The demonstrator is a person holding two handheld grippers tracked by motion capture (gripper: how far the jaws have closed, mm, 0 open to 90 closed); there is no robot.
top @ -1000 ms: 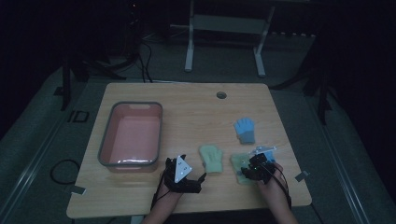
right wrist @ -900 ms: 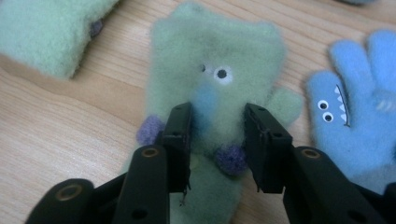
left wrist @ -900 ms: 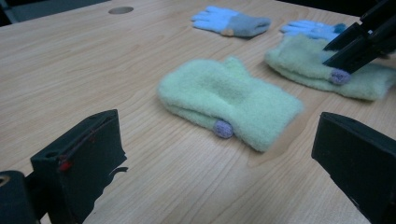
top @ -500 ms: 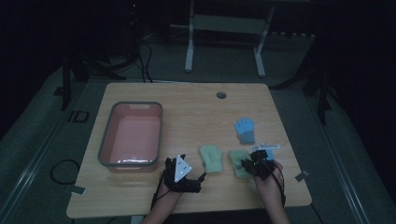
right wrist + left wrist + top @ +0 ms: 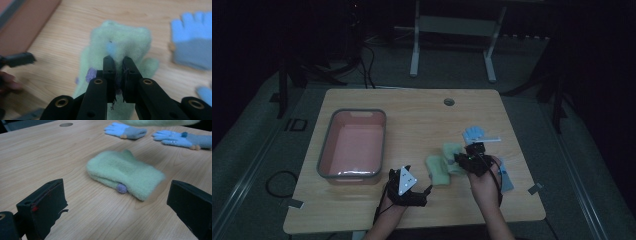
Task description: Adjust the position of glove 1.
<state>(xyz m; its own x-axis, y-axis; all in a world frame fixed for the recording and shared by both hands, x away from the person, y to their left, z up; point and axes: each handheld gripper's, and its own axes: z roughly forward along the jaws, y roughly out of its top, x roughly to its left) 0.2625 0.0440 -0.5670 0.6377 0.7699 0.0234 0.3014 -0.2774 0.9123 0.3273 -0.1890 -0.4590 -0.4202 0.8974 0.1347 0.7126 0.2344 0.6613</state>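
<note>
Green mitten (image 5: 120, 47) near the table's (image 5: 412, 107) front-right edge — right gripper (image 5: 119, 75) has just clamped on it and lifted; left gripper (image 5: 120, 220) gapes, empty — bin (image 5: 354, 175) likely next.

High view: fixed overhead, looking forward and down on the whole pale wooden table (image 5: 412, 107). Left gripper view: low above the tabletop, close to a flat light-green fleece mitten (image 5: 125, 173). Right gripper view: steeply downward, very close. All three views share the mitten area.
</note>
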